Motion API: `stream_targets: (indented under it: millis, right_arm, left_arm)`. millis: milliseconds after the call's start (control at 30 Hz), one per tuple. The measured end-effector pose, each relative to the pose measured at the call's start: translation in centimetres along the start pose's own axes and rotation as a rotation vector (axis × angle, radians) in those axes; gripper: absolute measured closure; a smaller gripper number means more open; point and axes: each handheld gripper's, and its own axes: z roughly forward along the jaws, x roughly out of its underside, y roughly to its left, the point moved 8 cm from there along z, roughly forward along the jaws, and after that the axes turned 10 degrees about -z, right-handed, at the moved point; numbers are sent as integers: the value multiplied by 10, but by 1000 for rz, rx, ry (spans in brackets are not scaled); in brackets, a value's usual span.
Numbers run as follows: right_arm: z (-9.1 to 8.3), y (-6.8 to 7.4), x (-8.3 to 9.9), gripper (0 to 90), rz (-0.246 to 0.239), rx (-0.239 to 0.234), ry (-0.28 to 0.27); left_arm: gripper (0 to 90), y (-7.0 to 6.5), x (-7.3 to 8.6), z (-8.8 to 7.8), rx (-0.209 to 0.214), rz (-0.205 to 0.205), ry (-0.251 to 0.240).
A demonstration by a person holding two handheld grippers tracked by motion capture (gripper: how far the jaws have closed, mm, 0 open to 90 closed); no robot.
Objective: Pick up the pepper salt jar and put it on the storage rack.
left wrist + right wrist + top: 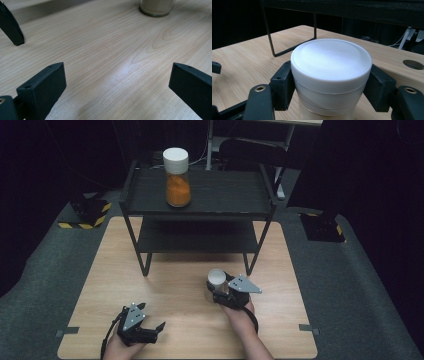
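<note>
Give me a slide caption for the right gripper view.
Right gripper shut on a white-lidded jar on the wooden table, black rack behind.

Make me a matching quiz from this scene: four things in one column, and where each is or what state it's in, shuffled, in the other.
Things:
1. orange-filled jar
2. white-lidded jar
3. left tongs
4. black rack

Places or states:
A. open above bare wood
B. standing at the far end of the table
C. on the top shelf
D. clamped between the right tongs

Pairs: 1-C, 2-D, 3-A, 4-B
</note>
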Motion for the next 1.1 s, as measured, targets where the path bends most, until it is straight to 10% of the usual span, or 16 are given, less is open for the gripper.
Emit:
stream_targets:
  millis: [1100]
  right_arm:
    - [-36,-11,-20,335,-41,15,2]
  left_arm:
    - [16,0,0,0,4,8,2]
